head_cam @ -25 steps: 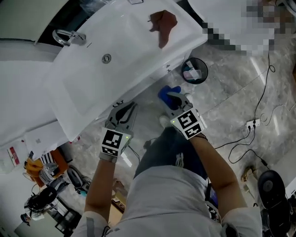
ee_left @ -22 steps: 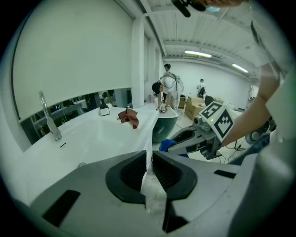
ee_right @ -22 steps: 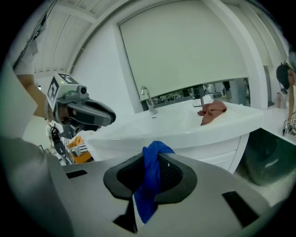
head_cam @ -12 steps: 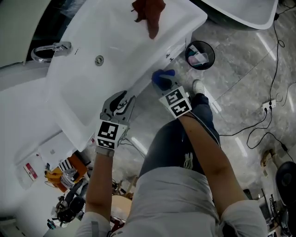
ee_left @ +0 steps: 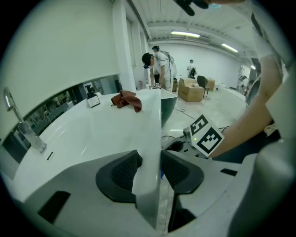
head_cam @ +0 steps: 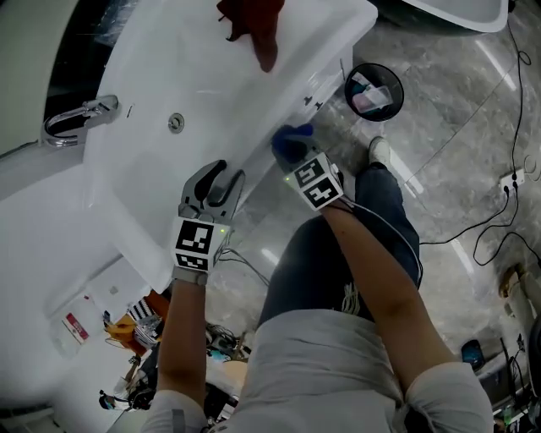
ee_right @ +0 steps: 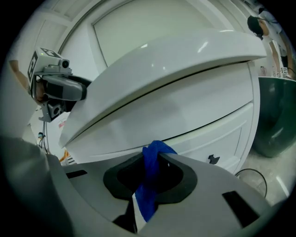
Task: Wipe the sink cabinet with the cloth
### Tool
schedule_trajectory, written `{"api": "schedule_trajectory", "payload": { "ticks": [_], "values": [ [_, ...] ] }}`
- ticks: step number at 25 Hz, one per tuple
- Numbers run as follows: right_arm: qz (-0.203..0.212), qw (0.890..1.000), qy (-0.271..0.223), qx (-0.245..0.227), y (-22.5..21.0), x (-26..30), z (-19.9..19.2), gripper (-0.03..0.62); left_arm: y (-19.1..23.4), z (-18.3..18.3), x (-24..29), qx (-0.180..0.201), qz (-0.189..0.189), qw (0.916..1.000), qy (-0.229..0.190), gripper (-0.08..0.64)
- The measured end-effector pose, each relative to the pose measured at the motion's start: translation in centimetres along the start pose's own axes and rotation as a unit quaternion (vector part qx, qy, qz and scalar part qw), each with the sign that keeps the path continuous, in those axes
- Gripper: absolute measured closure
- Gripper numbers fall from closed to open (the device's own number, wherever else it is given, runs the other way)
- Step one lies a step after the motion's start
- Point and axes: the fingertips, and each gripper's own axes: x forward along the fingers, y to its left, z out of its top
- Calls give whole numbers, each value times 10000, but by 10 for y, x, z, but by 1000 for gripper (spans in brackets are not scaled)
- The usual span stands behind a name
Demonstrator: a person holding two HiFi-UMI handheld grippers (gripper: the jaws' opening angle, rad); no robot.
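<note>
In the head view, left of centre, we see the left gripper (head_cam: 221,173). Its jaws are released and have just been opening, and they straddle the front rim of the glossy white sink (head_cam: 139,182). At centre, the right gripper (head_cam: 292,156) is clenched on the bunched blue cloth (head_cam: 291,135), close under the rim by the white panelled sink cabinet (head_cam: 334,72). A crumpled reddish-brown rag (head_cam: 254,21) lies at the top, and a round black bin (head_cam: 374,89) stands upper right.

In the left gripper view, the rim runs between the ribbed pads without being squeezed.

In the right gripper view, the cloth stands pinched and folded between the jaws. We cannot tell whether it touches the cabinet front.
</note>
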Motion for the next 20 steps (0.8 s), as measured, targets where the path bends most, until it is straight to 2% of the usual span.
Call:
{"api": "schedule_trajectory", "payload": {
  "ticks": [7, 14, 20],
  "values": [
    [164, 9998, -43, -60, -2, 23, -7, 529, 4, -7, 17, 405, 61, 9991, 140, 358],
    [100, 9995, -156, -252, -2, 36, -4, 529, 7, -6, 18, 347, -41, 9994, 70, 340],
    [0, 9996, 250, -149, -7, 55, -33, 529, 7, -7, 20, 379, -6, 9992, 131, 324]
  ]
}}
